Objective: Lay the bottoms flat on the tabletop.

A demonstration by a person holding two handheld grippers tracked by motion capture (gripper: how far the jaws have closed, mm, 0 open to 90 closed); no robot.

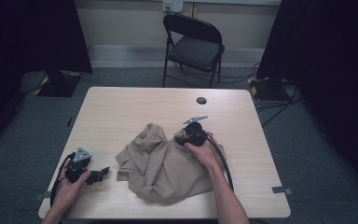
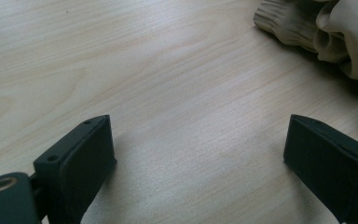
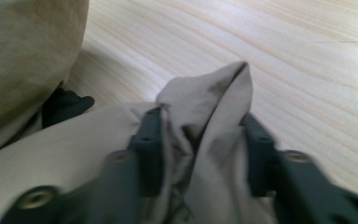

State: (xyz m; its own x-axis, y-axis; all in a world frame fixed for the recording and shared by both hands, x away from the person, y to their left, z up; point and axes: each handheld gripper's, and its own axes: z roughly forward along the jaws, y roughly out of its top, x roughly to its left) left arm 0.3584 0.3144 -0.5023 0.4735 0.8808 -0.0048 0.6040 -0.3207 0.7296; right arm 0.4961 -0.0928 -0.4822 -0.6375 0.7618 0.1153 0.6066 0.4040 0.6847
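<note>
High view first: a crumpled beige cloth garment (image 1: pixel 165 161) lies on the pale wood-grain desk (image 1: pixel 121 107), a little right of the middle and toward the person's edge. Its long axis runs on a slant, from a bunched upper end near the desk's centre down to a broader, flatter end close to the near edge, by the person's right forearm. The heap is creased all over, so which end is collar or hem cannot be told.

At the garment's upper right corner sits the right gripper (image 1: pixel 185 138), held in the person's right hand (image 1: pixel 204 151), its jaws pointing left into the fabric. In the right gripper view the right gripper (image 3: pixel 200 140) has a raised fold of the beige cloth (image 3: pixel 214 107) pinched between its two black jaws, the pads pressing on it from both sides (the fold stands up in a peak above them). More of the garment lies below and to the left of the jaws, and bare desk (image 3: pixel 307 56) lies beyond.

Well apart from the cloth, at the near left corner of the desk, the left gripper (image 1: pixel 103 173) rests low in the person's left hand (image 1: pixel 70 186), pointing right toward the garment's left edge. In the left gripper view the left gripper (image 2: pixel 200 154) has its jaws wide apart over bare wood, and the garment's edge (image 2: pixel 335 37) lies ahead at the upper right, untouched.
</note>
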